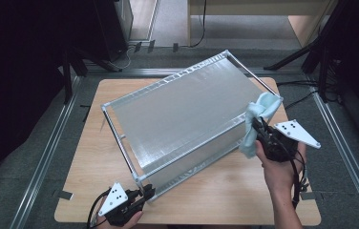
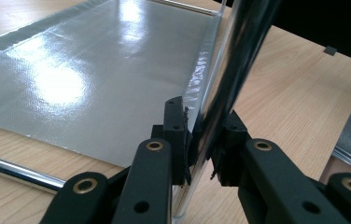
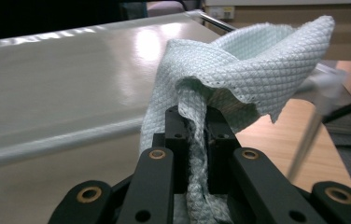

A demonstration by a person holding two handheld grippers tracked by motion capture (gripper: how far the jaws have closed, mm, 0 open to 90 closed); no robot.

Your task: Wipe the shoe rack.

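R gripper (image 1: 258, 126) jaws pinch cloth (image 1: 258, 114) by rack (image 1: 182, 109).

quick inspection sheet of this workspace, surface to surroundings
Surface: light wooden table, bare around the frame.
Job's things: silver box frame with chrome rods, lying on the table; pale green cloth at its right end.
Clutter: nothing seen.
Grippers: left gripper shut on the frame's near corner rod; right gripper shut on the cloth, against the frame's right side.
Cables: black cable trails from the right gripper along the forearm.
Surroundings: metal floor rails, dark stand legs, grey floor.
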